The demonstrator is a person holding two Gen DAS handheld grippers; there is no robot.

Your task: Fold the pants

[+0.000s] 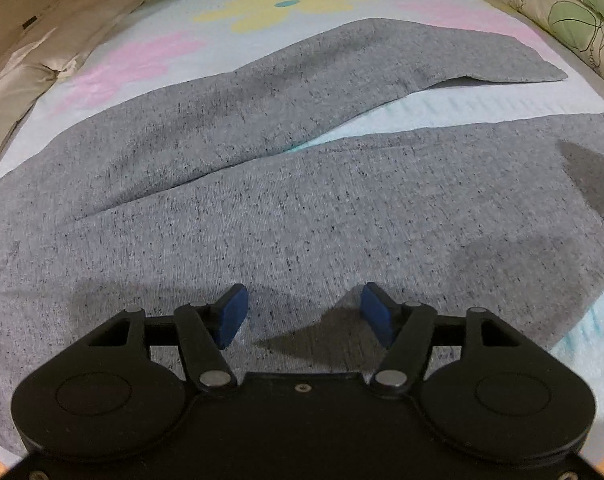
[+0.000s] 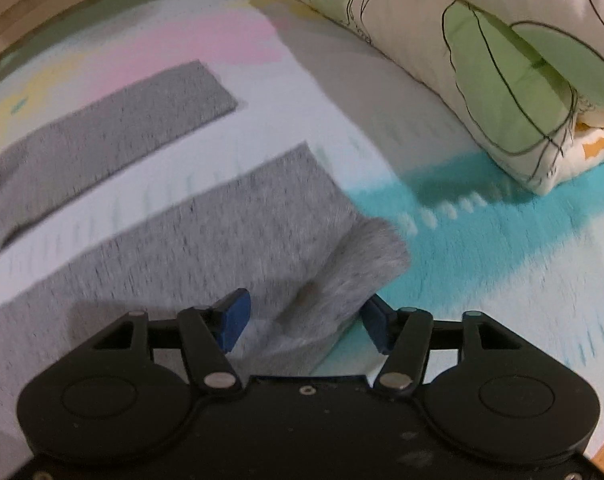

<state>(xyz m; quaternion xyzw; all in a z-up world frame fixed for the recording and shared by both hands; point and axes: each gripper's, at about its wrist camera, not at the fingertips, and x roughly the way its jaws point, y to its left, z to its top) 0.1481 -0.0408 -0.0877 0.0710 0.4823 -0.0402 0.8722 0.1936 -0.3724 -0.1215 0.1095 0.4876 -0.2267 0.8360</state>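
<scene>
Beneath both wide-open claws, left claw (image 1: 304,316) and right claw (image 2: 306,320), grey pants (image 1: 302,208) flat, ungripped.

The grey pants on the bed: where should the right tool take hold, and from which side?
Probably at the near leg's hem corner of the grey pants, coming from above: it lies rumpled and raised off the bed sheet, right between the open right tool.

Grey pants (image 1: 302,184) spread flat on a flowered sheet (image 1: 149,64), legs apart. Left gripper (image 1: 304,312) wide open just above the cloth.
</scene>
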